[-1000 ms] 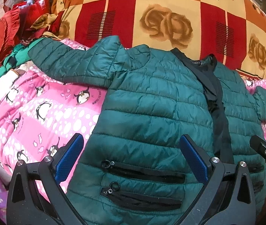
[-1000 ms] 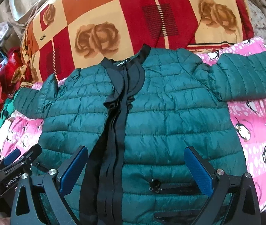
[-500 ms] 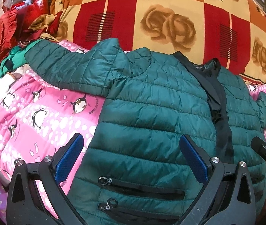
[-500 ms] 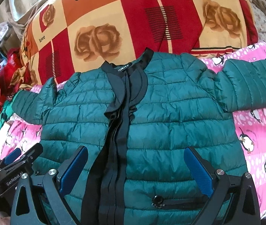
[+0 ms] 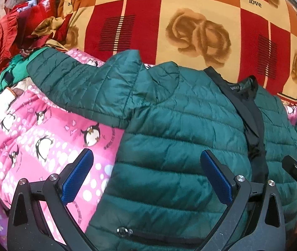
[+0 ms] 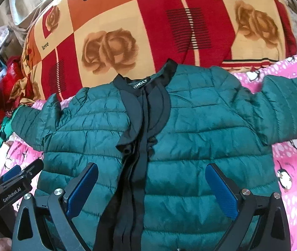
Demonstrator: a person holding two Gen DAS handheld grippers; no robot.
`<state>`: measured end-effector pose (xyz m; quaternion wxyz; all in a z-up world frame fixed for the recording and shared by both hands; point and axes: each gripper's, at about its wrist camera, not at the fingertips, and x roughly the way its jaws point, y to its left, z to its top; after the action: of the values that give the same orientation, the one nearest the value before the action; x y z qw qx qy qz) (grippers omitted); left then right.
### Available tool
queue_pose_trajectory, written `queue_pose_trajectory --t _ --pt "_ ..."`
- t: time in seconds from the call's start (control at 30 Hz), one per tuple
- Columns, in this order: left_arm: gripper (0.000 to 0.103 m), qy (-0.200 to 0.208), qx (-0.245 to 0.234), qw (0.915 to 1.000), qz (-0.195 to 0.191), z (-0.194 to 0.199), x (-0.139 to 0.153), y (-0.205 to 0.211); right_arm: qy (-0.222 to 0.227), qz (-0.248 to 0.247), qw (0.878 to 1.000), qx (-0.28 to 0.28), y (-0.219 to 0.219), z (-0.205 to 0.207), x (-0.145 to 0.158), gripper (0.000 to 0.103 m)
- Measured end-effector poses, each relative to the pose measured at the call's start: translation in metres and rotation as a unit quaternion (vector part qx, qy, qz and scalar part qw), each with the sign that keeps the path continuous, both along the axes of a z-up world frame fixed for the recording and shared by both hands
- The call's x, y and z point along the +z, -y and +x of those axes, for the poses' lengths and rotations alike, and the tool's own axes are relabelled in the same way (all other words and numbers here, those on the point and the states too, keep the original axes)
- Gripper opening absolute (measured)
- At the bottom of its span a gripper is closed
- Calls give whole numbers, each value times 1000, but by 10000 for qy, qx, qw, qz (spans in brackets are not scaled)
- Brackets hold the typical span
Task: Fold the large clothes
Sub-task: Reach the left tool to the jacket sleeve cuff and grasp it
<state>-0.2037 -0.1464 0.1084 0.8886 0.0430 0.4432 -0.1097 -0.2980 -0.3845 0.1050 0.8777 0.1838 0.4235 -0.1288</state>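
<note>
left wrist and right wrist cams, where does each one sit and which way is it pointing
Left wrist: sits on the left gripper, over the hem, facing the green puffer jacket and its outstretched sleeve on the pink penguin quilt; both open blue-padded fingers show, plus the right gripper's tip at the right edge.
Right wrist: sits on the right gripper, looking up the black placket to the collar; its open fingers show, with the left gripper at the left edge.
Shared: the jacket, the quilt and the rose-print blanket.
</note>
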Motion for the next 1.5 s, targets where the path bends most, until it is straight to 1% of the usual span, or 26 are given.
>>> queue_pose_trajectory --t 0.23,0.47,0.63,0.7,0.87,0.97,1.03,1.1,1.23,1.3,1.4,1.5 --pt "102 -37 84 9999 60 23 -6 -2 -8 122 9999 32 8 20 -9 102" --pt "102 -68 314 9995 72 49 -12 -15 -95 159 9998 100 14 35 -17 102" --pt "102 -5 457 9989 98 68 -12 -27 -80 176 9997 122 18 46 -22 102" --pt "102 17 542 9985 63 77 -11 -34 -24 185 9997 174 19 53 -26 102" --pt "102 -56 782 9969 -51 104 -11 -61 -113 279 9992 269 19 67 -33 102" --pt "102 -115 992 9946 -301 123 -7 -87 -149 263 9989 349 15 70 -36 102" --pt "102 -99 1209 9911 -548 137 -3 -110 -170 231 9987 417 12 71 -37 102" --pt "102 -54 1416 9875 -690 150 0 -129 -186 234 9985 465 10 72 -39 102" --pt "102 -39 1939 9782 -736 178 -1 -167 -184 311 9981 496 9 71 -39 102" --pt "102 13 2168 9741 -640 193 -4 -184 -173 299 9980 522 8 69 -38 102" --pt "102 126 2512 9673 -315 213 -9 -203 -174 291 9978 562 7 67 -37 102" --pt "102 136 2770 9607 -82 234 -16 -216 -198 334 9975 589 6 65 -39 102"
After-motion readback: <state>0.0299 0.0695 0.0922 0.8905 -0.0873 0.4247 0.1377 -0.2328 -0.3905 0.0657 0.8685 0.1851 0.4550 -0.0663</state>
